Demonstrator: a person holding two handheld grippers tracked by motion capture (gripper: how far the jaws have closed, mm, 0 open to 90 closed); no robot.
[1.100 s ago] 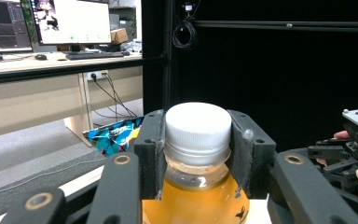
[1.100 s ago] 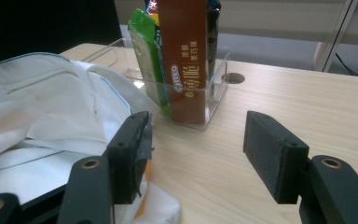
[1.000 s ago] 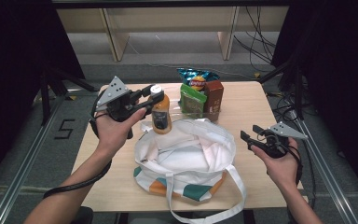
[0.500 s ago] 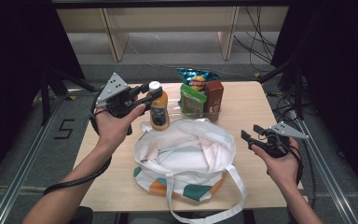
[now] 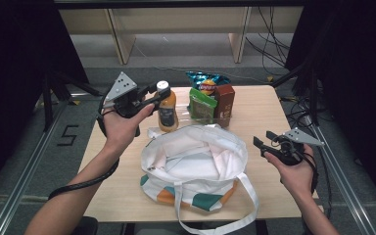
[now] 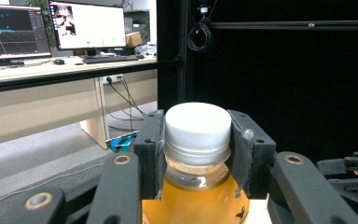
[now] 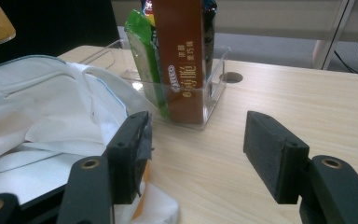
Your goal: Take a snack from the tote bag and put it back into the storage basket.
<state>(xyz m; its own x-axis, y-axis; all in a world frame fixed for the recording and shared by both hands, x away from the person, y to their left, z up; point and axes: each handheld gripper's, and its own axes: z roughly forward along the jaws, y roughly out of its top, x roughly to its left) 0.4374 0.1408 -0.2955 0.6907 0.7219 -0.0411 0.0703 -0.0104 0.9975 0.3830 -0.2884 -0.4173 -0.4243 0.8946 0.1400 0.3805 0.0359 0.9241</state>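
A bottle of orange drink with a white cap hangs just above the far left of the table. My left gripper is shut on the bottle, its pads pressing either side of the neck under the cap. In front of the bottle a white tote bag lies with its mouth wide and its handles trailing over the near edge. My right gripper hovers to the right of the bag, open, with only bare tabletop between its pads.
A clear plastic bin behind the bag holds a green packet and a brown box. A blue chip bag lies behind them. The wooden table is bare at the right. Black frame rails flank both sides.
My left gripper has lifted the bottle slightly up and to the left. The right gripper has stayed where it was.
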